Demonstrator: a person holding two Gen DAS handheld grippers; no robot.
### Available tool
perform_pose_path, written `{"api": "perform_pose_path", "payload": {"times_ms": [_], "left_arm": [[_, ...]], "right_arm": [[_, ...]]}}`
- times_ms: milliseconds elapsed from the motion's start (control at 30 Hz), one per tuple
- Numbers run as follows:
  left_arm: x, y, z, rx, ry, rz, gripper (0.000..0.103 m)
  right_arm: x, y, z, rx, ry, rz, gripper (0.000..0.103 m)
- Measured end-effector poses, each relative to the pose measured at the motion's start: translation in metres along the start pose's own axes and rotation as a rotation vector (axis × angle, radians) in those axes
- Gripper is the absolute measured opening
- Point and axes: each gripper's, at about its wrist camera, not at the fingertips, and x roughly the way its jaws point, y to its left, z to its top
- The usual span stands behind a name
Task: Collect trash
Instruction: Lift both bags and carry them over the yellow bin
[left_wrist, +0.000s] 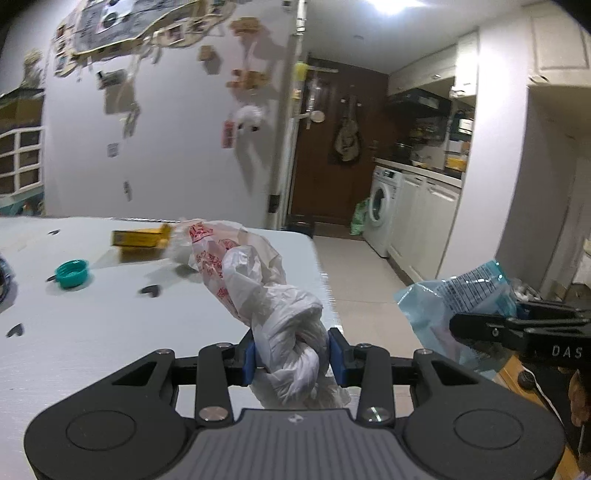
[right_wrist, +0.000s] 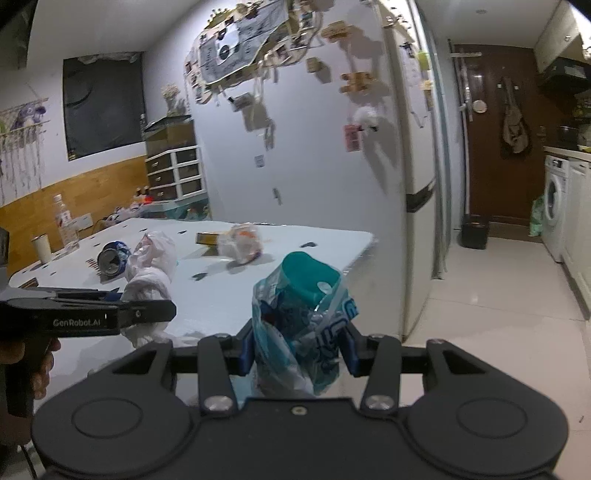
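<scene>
Clamped between the blue pads of the left gripper (left_wrist: 291, 356) is a knotted white plastic bag (left_wrist: 280, 314) printed with red characters too blurred to be read; it is held above the near part of the white table (left_wrist: 92, 332). "GenRobot.AI" is printed on that gripper's side in the right wrist view, and "DAS" is legible on the right gripper (right_wrist: 301, 350) as seen from the left wrist. A blue-and-clear plastic wrapper (right_wrist: 303, 317) is gripped by the right gripper beside the table's edge, above the tiled floor; large white lettering on it is crumpled and cannot be read, and a block of fine black print is too small. On the table are seen a teal bottle cap (left_wrist: 72, 272), a yellow box (left_wrist: 142, 238) and a crushed can (right_wrist: 112, 256).
</scene>
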Motion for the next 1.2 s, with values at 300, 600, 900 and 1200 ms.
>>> {"api": "perform_pose_path", "payload": {"times_ms": [300,600,900,1200], "left_arm": [[0.004,-0.051,-0.004,0.034,0.004,-0.056,0.039],[0.008,-0.108,-0.015,0.094,0.020,-0.115,0.039],[0.037,-0.153,-0.035,0.089,0.061,-0.153,0.039],[0.095,-0.183,-0.068,0.085,0.158,-0.175,0.039]], "right_arm": [[-0.046,-0.030,-0.010,-0.002,-0.018,-0.069,0.047],[-0.080,-0.064,-0.029,0.009,-0.006,-0.133,0.047],[-0.103,-0.106,-0.049,0.053,0.009,-0.175,0.047],[-0.092,-0.158,-0.079,0.152,0.080,-0.217,0.047]]}}
